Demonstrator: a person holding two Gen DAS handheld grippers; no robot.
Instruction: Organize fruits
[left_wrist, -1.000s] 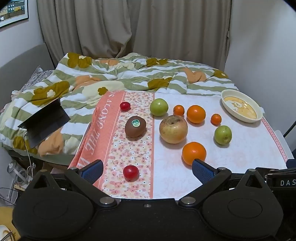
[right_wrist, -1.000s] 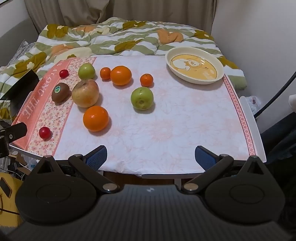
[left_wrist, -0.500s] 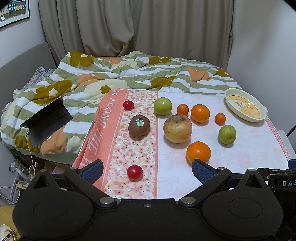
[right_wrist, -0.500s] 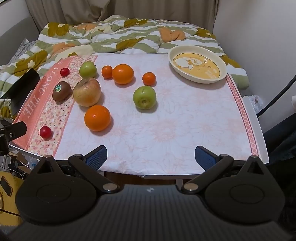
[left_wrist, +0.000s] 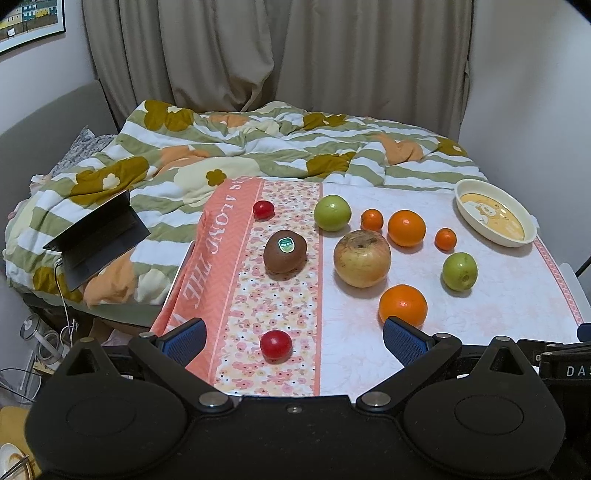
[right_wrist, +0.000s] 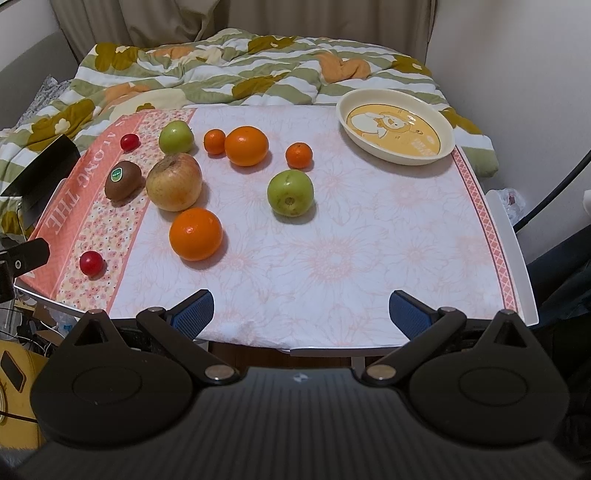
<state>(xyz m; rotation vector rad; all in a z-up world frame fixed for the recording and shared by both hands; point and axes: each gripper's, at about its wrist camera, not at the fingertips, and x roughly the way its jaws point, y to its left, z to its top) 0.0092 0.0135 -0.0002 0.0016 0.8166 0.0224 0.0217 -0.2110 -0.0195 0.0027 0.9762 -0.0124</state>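
Your left gripper and right gripper both hang spread wide, grasping nothing. The fruit sits loose on the floral cloth: two glossy oranges, two small tangerines, two green apples, two red cherry tomatoes, one fuzzy stickered kiwi, one large yellowish apple. The cream oval dish holds no fruit.

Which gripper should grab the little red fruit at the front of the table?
Probably the left gripper. Its open jaws already sit either side of the near red fruit. In the right gripper's view that fruit lies far off to the left, beyond its jaws, which are also open and empty.
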